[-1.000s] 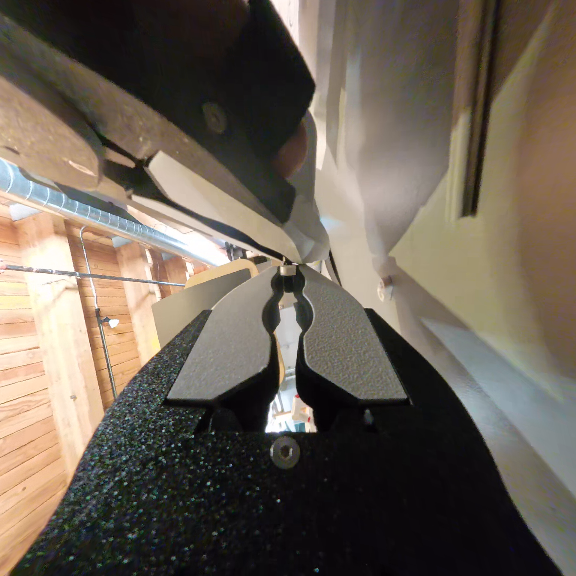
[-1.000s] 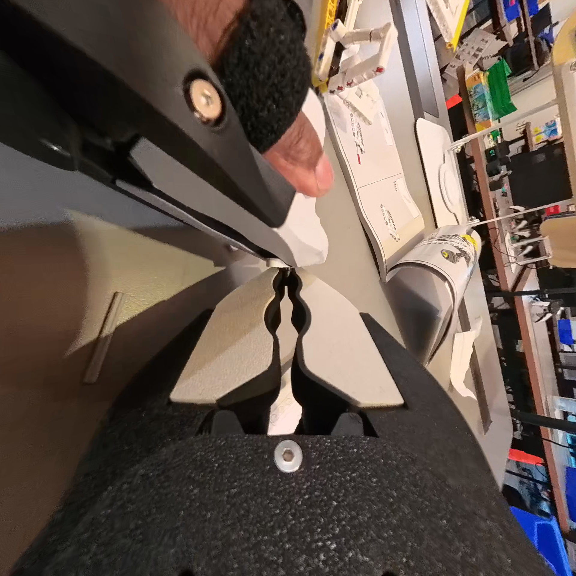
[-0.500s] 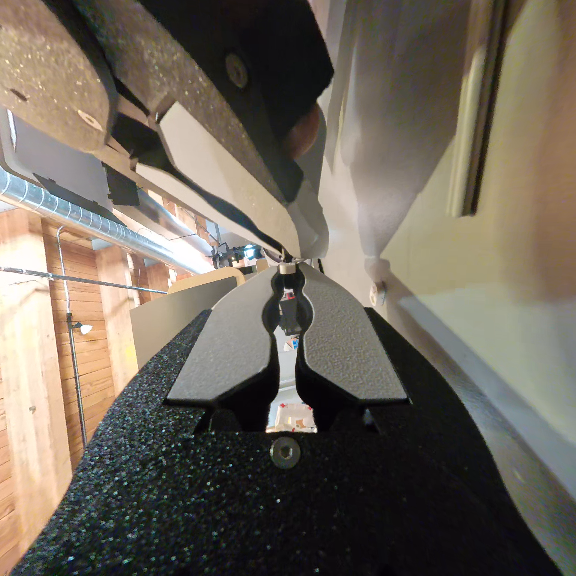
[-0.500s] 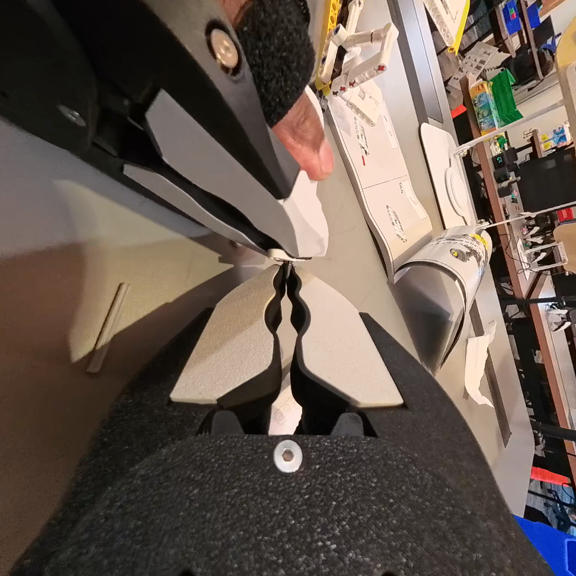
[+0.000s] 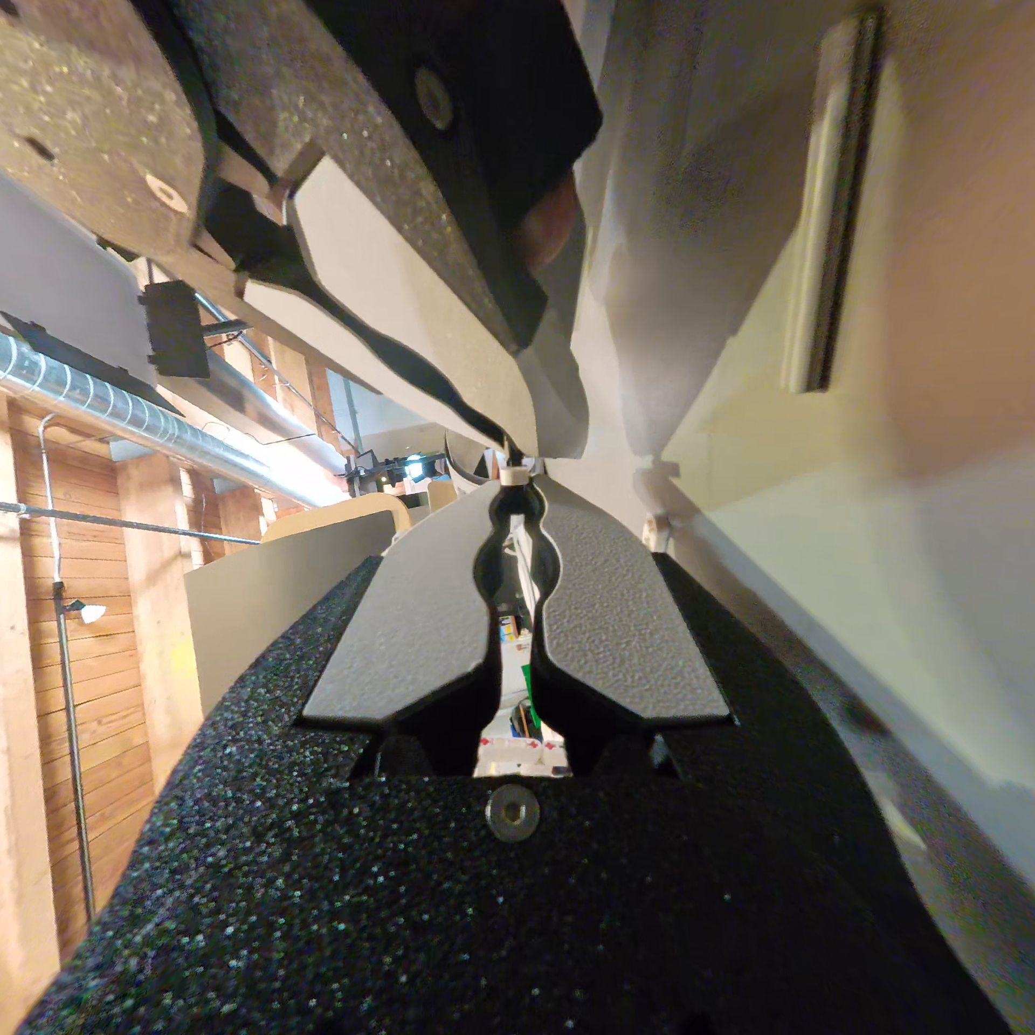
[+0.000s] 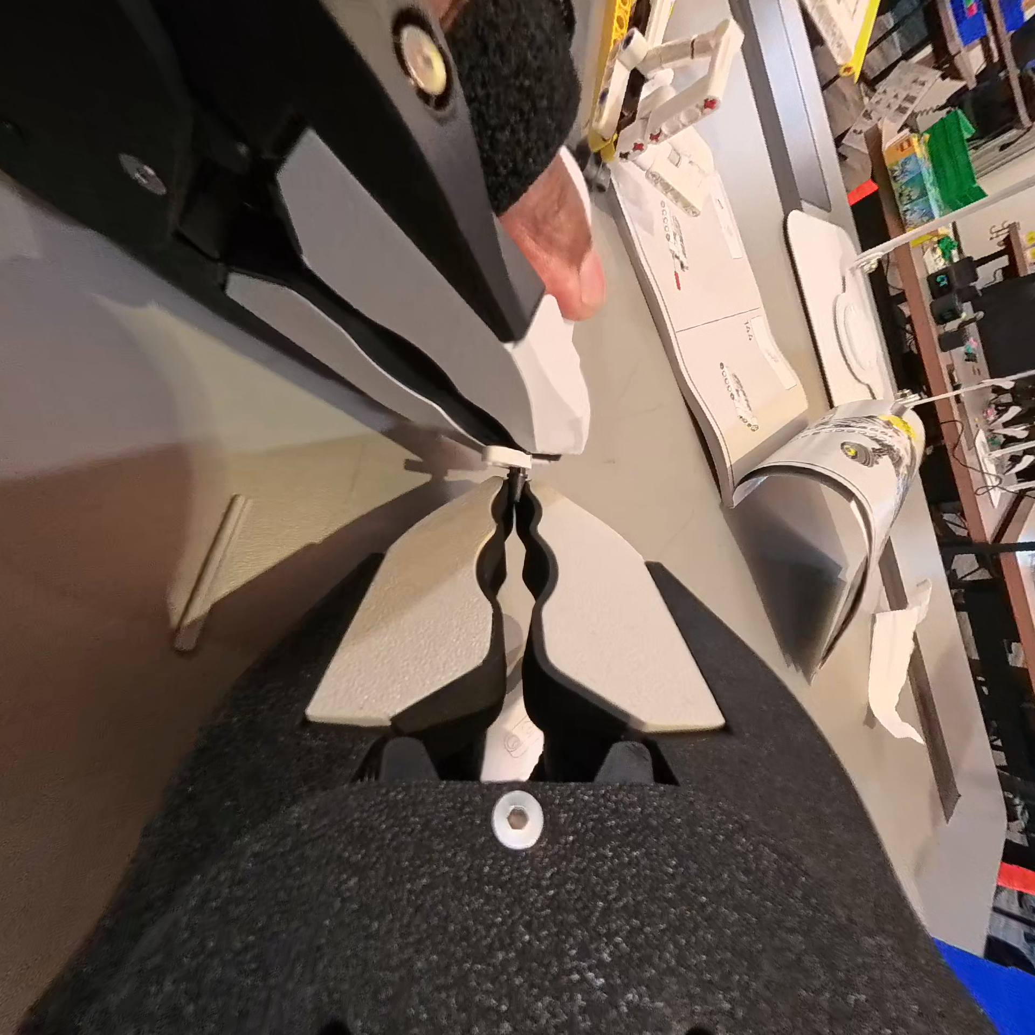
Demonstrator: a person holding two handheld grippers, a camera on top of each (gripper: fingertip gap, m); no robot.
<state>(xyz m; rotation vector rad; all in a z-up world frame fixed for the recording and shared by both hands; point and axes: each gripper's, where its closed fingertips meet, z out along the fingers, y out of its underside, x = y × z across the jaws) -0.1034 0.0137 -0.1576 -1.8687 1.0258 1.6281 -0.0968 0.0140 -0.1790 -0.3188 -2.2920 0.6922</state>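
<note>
A silver duct (image 5: 140, 411) runs along a wooden plank wall (image 5: 95, 560). On the grey tabletop (image 6: 644, 448) lie an open instruction booklet (image 6: 722, 313), a white brick model (image 6: 666, 112) and a crumpled paper scrap (image 6: 896, 677).

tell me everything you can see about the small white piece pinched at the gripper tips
The small white piece is a tiny, pale, plastic-looking block, flat and slightly rounded. The left gripper pinches it at its fingertips, held up off the grey table. A thin dark pin sticks out from its underside and runs into the tips of the right gripper, so both grippers meet at this one part. Finer detail is too small to tell.
</note>
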